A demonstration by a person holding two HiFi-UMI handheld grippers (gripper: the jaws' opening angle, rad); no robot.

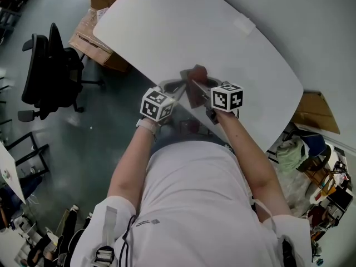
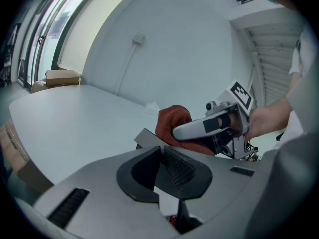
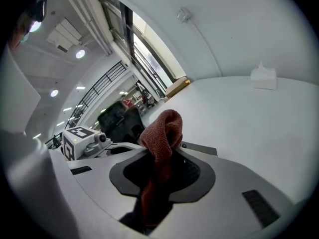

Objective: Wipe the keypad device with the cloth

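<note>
My right gripper [image 3: 159, 169] is clamped on the red cloth [image 3: 162, 129], whose fold stands up above the jaws. My left gripper [image 2: 164, 171] pinches the flat grey keypad device [image 2: 146, 139] at the white table's [image 1: 167, 26] near edge. Its long axis points straight out of the jaws toward the cloth.

No words or numbers can be read anywhere; the left cube [image 1: 158, 104] and the right cube [image 1: 227, 97] bear only black-and-white square marker patterns, no letters or digits; a small print [image 1: 146, 222] on the back of the person's shirt is too small to make out; the cardboard boxes [image 1: 94, 38] beside the tabletop [image 1: 167, 26] show no legible label.
</note>
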